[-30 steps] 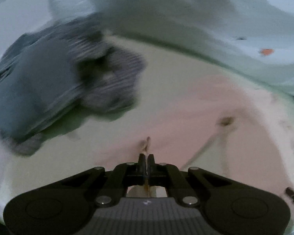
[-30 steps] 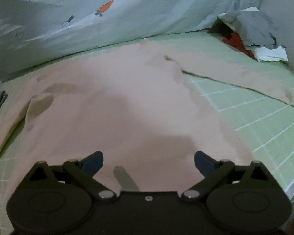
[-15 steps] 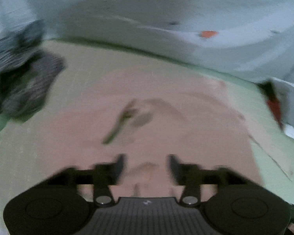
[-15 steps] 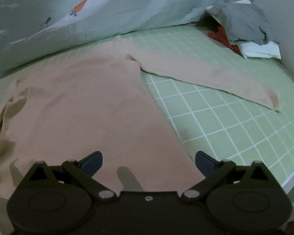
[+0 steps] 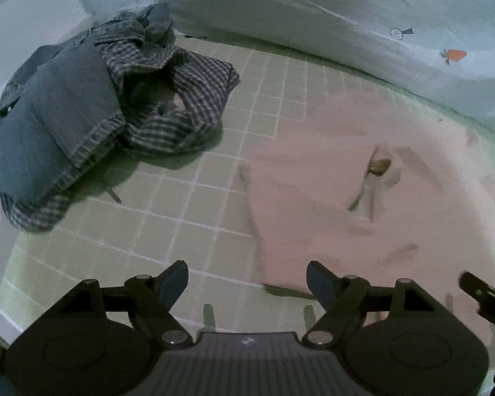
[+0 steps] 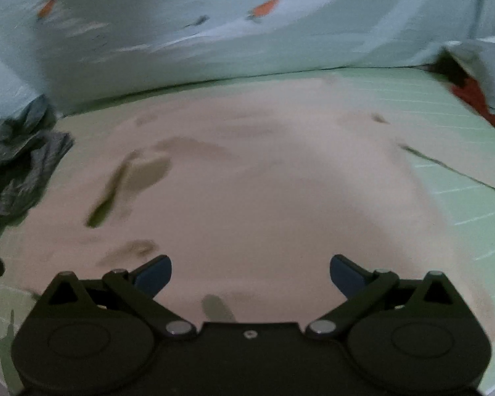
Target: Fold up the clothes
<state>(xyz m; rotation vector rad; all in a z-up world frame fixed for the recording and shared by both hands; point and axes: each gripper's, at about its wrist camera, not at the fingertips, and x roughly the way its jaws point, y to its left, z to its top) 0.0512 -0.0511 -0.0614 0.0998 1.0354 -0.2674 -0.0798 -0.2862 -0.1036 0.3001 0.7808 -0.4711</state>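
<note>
Progress: the pink long-sleeved top (image 6: 264,191) lies spread nearly flat; judging by this, its left sleeve looks laid over the body, while the right sleeve (image 6: 458,161) reaches out toward 3 o'clock, unfolded.
Left to do: that sleeve, then the body folds; nothing looks finished.
Top's place: in the left view it fills the 1 to 4 o'clock area (image 5: 363,181), its near corner just ahead of the fingers.
Left gripper (image 5: 247,283): jaws spread wide, holding nothing, over the bare sheet.
Right gripper (image 6: 250,274): jaws apart, empty, hovering above the top's lower half.
Waiting pile: a checked shirt with denim (image 5: 92,112) crumpled at 10 o'clock, apart from the top.
Surface: a pale green sheet with a white grid (image 5: 188,204).
Room: a light duvet with carrot prints (image 5: 346,26) bunched at 12 o'clock; grey and red cloth (image 6: 478,76) at 2 o'clock in the right view, blurred.
</note>
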